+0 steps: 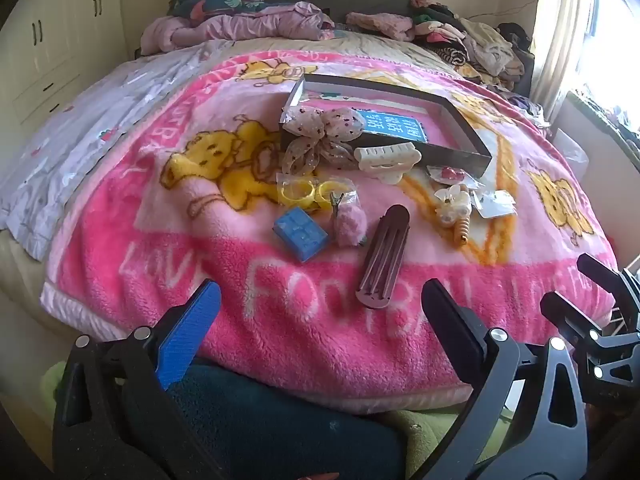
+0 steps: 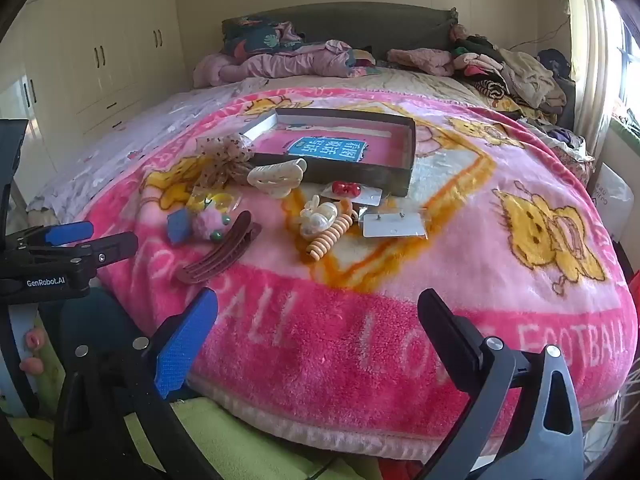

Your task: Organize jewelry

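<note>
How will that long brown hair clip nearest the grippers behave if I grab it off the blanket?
The long brown hair clip looks like rigid ribbed plastic, so probably stiff and light. Its curved back may rock or slip between pads. The plush blanket should stop it sliding, though its teeth could snag.

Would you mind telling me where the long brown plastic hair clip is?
The long brown plastic hair clip lies on the pink blanket, nearest the grippers, beside the fluffy pink pompom.

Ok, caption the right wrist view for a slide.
Open right gripper above pink blanket; hair clips and accessories scattered before an open box.
</note>
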Motion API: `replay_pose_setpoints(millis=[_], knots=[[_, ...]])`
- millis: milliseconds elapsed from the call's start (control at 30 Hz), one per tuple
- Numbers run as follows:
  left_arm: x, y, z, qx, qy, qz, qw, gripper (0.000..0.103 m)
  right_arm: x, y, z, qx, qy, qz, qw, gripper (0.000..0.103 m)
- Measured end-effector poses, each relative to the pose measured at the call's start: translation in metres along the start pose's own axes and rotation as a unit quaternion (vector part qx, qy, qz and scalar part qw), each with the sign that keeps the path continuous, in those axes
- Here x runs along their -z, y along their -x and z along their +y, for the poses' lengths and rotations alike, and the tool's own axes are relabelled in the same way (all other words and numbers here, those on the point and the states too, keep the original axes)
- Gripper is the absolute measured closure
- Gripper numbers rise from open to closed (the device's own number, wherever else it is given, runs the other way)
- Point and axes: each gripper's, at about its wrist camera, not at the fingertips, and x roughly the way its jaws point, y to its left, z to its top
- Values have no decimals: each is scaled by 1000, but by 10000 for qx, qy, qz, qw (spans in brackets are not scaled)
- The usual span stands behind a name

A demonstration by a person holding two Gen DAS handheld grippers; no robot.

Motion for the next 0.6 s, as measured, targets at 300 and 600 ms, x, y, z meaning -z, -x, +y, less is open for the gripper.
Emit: replay_pose_setpoints(millis=[300, 600], knots=[[-1, 2, 3, -57, 6, -47, 10000, 11, 0, 3, 1, 1, 10, -46, 10000, 6], [-4, 1, 0, -47, -44, -60, 10000, 11, -2, 5, 3, 4, 23, -74, 10000, 6]])
